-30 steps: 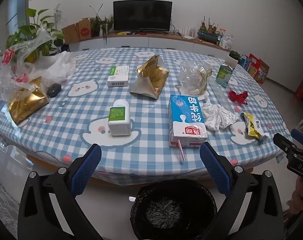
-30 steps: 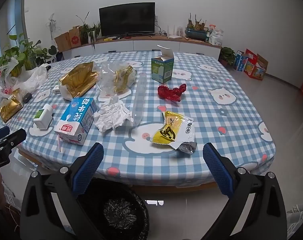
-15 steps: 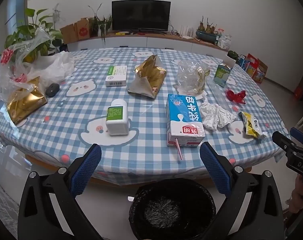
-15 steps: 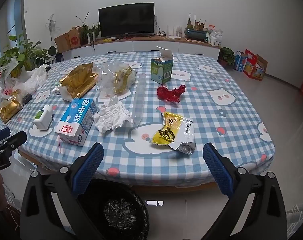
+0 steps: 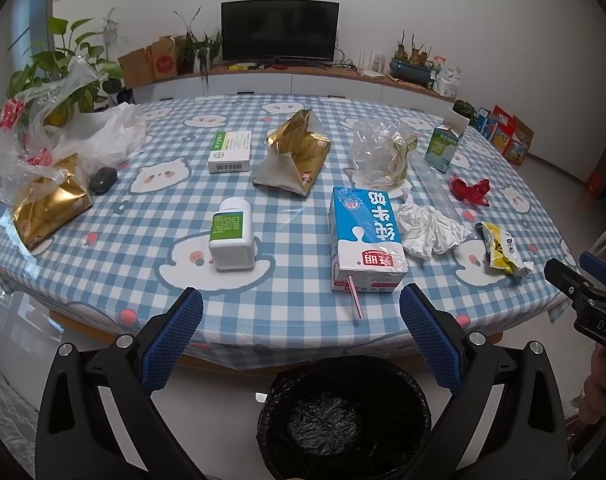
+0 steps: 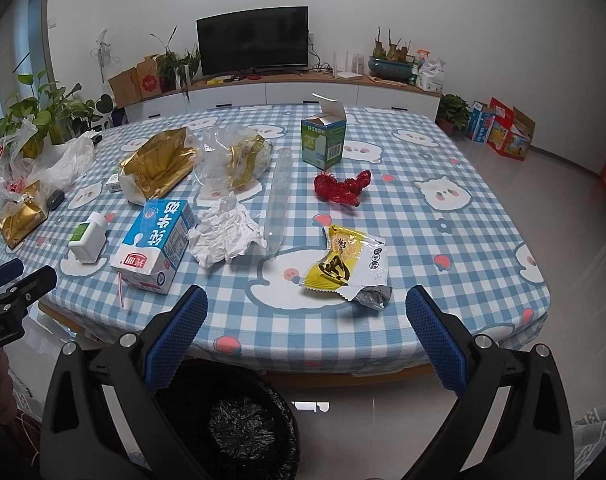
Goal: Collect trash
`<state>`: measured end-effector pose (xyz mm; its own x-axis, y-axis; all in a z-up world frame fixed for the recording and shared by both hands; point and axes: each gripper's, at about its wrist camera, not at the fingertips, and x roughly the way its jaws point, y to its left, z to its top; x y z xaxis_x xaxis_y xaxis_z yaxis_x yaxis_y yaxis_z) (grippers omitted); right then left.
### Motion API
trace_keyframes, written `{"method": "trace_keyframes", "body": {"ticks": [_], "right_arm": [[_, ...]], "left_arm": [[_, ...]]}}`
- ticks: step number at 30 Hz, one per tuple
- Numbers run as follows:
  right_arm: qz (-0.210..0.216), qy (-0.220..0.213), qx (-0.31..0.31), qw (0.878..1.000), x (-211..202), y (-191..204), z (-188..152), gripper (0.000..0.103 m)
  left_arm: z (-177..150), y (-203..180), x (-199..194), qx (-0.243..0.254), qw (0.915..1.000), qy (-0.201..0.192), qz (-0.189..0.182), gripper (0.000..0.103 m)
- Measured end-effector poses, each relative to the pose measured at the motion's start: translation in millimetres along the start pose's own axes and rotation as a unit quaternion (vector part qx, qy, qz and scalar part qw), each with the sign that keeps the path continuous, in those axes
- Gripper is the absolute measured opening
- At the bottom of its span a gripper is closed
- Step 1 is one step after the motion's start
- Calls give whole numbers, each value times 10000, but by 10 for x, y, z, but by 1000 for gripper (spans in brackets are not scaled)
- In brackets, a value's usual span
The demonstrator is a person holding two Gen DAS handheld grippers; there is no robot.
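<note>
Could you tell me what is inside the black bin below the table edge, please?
The bin shows only its crinkled black liner, with no trash visible in it. In both views the gripper arms cover part of the rim, so that part of the inside stays unseen.

Blue-white checked tablecloth [image 5: 143, 248]; blue-white milk carton [image 5: 365, 236]; yellow wrapper [image 6: 343, 264]; red wrapper [image 6: 341, 188]; black bin liner [image 5: 343, 416].

Bright even daylight, sharp focus, strong fisheye bending, dark corners.
</note>
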<state>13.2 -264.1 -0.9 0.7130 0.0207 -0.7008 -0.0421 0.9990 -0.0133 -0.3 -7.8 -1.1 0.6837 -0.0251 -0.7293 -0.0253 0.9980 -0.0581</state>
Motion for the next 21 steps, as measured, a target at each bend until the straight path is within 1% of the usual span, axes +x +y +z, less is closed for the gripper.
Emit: {"method": "trace_keyframes", "body": {"ticks": [21], "right_arm": [[22,-14,29,10000,-36,2,24,95]], "left_arm": [[25,-22,-19,12,10000,-16,-3,96]]}}
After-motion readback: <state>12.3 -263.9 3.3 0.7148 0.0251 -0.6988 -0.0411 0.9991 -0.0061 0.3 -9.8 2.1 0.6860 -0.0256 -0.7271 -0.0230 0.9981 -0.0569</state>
